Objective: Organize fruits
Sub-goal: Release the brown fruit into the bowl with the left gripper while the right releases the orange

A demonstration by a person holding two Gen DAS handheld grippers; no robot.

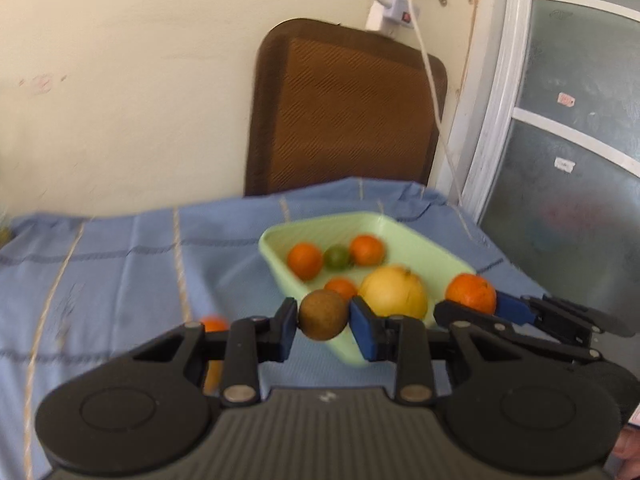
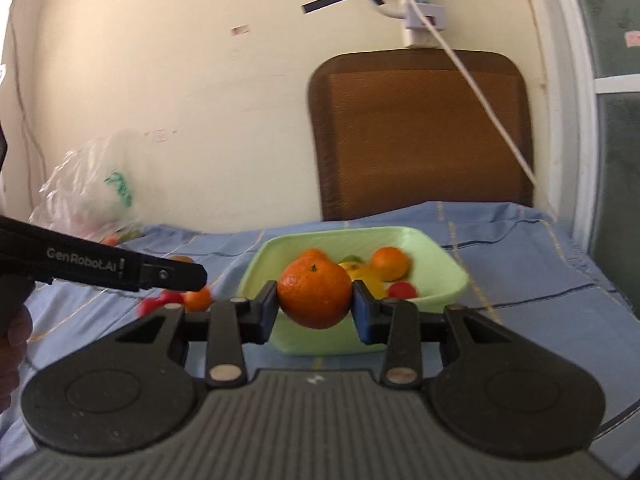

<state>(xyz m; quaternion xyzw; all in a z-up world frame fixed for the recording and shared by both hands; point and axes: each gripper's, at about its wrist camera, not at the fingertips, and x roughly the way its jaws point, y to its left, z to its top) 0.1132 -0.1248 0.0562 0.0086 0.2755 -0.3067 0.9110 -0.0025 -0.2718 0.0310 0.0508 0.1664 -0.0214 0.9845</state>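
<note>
My left gripper (image 1: 323, 318) is shut on a round brown fruit (image 1: 323, 314), held just in front of the light green bowl (image 1: 280, 236). The bowl holds several oranges, a green lime (image 1: 337, 257) and a large yellow fruit (image 1: 394, 292). My right gripper (image 2: 315, 300) is shut on an orange (image 2: 315, 294) in front of the same bowl (image 2: 256, 264). In the left wrist view the right gripper (image 1: 472, 306) shows at the bowl's right with that orange (image 1: 471, 293). The left gripper's body (image 2: 100, 266) shows at the left of the right wrist view.
A blue cloth (image 1: 120, 264) covers the table. An orange (image 1: 214, 325) lies on it behind my left fingers. More small fruits (image 2: 198, 299) lie left of the bowl. A plastic bag (image 2: 92, 188) sits at the far left. A brown chair back (image 1: 344, 108) stands behind the table.
</note>
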